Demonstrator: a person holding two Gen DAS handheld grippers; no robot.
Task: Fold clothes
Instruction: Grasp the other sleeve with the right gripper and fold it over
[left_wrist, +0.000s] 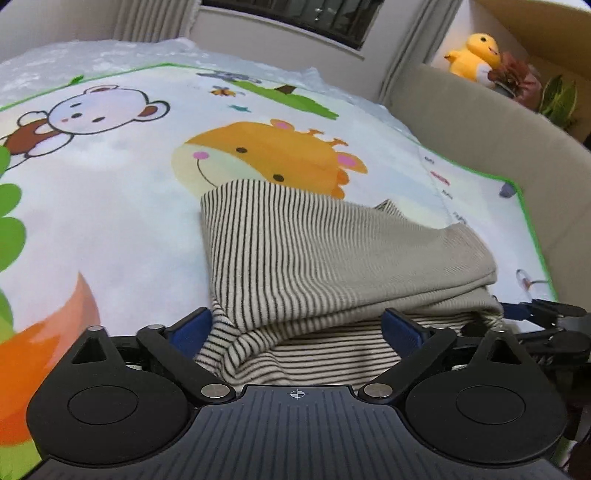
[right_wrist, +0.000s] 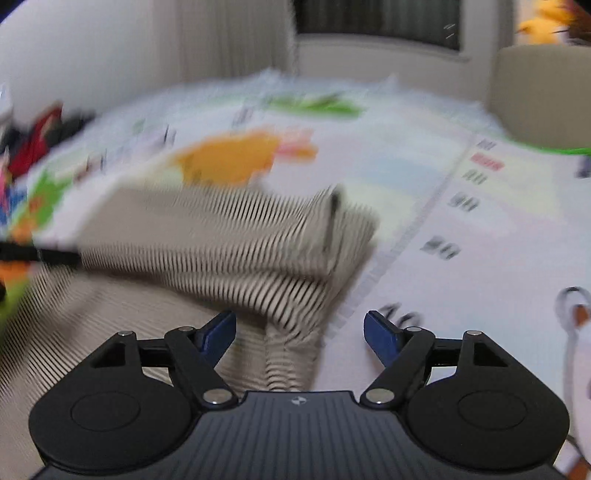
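While its two blue pads stand wide apart, the left tool has a bunched fold of the striped garment lying between them; the cloth fills the gap, yet neither pad visibly presses it, so the tool is spread open and grips nothing. It sits low, pointing along the cloth toward the far wall. The right tool is likewise spread wide, its pads clear of the fabric on either side of a ridge of striped cloth that runs under its nose. This view is smeared with motion blur, so fine detail is lost. The right tool's linkage also shows at the right edge of the left wrist view, just beside the garment's right corner.

The garment, cream with thin dark stripes, lies folded over itself on a cartoon play mat; its far edge falls across the printed giraffe, and its left edge runs straight back from the left tool. To the left of the cloth the mat is open as far as a printed bear. On the right, the green-bordered mat edge lies near a beige padded wall that curves round it. A yellow plush duck and a plant stand beyond that wall, and a dark window sits between curtains at the back.
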